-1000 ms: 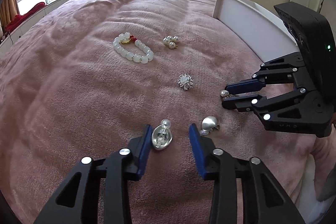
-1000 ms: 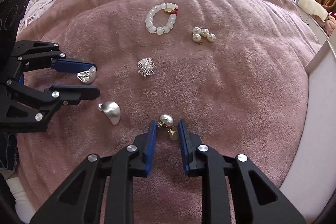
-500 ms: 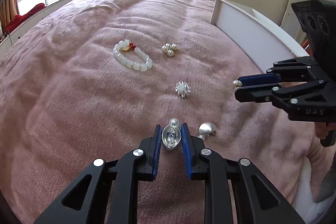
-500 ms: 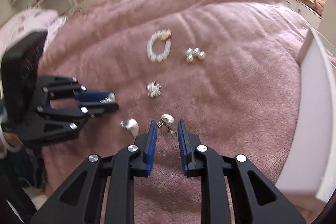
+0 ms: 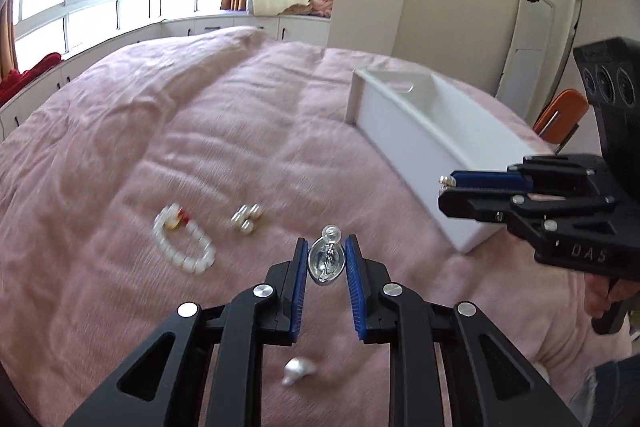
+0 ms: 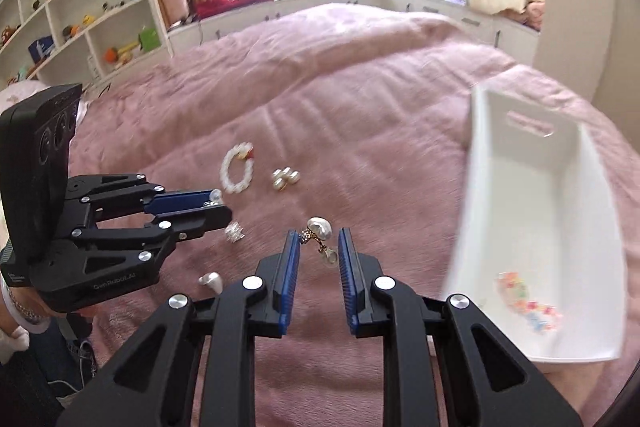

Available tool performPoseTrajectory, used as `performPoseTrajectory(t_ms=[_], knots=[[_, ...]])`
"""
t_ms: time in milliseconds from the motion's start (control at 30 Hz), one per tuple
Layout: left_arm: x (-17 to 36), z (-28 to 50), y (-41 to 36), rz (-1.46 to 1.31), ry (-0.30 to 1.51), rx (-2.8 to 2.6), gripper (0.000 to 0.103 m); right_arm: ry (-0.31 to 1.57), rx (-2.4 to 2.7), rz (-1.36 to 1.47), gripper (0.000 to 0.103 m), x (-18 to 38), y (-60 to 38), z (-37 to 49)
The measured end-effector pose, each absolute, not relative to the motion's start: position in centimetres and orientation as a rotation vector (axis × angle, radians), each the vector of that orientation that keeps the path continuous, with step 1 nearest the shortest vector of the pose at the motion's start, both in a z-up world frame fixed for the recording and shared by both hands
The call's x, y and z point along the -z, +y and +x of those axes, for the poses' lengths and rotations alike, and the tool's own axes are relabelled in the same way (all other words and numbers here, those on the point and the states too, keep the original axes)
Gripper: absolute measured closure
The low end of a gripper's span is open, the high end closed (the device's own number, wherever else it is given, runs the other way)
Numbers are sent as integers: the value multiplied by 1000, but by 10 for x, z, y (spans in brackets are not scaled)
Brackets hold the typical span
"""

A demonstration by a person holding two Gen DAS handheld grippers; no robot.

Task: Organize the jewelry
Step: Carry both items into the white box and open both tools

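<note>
My left gripper (image 5: 327, 259) is shut on a silver oval earring with a pearl (image 5: 327, 258) and holds it above the pink bedspread; it also shows in the right wrist view (image 6: 214, 205). My right gripper (image 6: 319, 247) is shut on a gold pearl earring (image 6: 319, 230), lifted off the bed beside the white bin (image 6: 576, 187); it also shows in the left wrist view (image 5: 446, 185). A white bead bracelet (image 5: 182, 243), a cluster of pearls (image 5: 246, 218), a silver spiky brooch (image 6: 235, 231) and a silver shell earring (image 5: 298, 371) lie on the bed.
The white bin (image 5: 424, 143) stands on the right of the bed and holds a small pastel bead piece (image 6: 524, 301). Shelves with toys (image 6: 80, 11) stand beyond the bed. An orange chair (image 5: 560, 115) is behind the bin.
Both grippers have risen off the bed with their earrings, and the views have tilted up. The left one closed on the silver earring a second ago. The right gripper is now nearer the bin.
</note>
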State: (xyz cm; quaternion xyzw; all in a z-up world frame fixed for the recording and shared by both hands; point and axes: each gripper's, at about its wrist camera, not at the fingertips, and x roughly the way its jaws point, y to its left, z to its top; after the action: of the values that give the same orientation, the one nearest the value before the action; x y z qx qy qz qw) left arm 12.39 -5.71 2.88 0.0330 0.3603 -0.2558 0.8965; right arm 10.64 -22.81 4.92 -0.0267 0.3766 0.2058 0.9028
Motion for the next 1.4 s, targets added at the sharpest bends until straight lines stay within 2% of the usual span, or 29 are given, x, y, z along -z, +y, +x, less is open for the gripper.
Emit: performPoseTrajectory(t_ms=[667, 1133, 1400], knots=[[-109, 156, -197, 159, 575, 730, 79, 663, -187, 146, 83, -84, -344, 86], [-75, 188, -274, 234, 674, 779, 79, 715, -81, 184, 83, -62, -384, 90], [-50, 195, -287, 233, 731, 768, 79, 746, -70, 198, 83, -49, -391, 99]])
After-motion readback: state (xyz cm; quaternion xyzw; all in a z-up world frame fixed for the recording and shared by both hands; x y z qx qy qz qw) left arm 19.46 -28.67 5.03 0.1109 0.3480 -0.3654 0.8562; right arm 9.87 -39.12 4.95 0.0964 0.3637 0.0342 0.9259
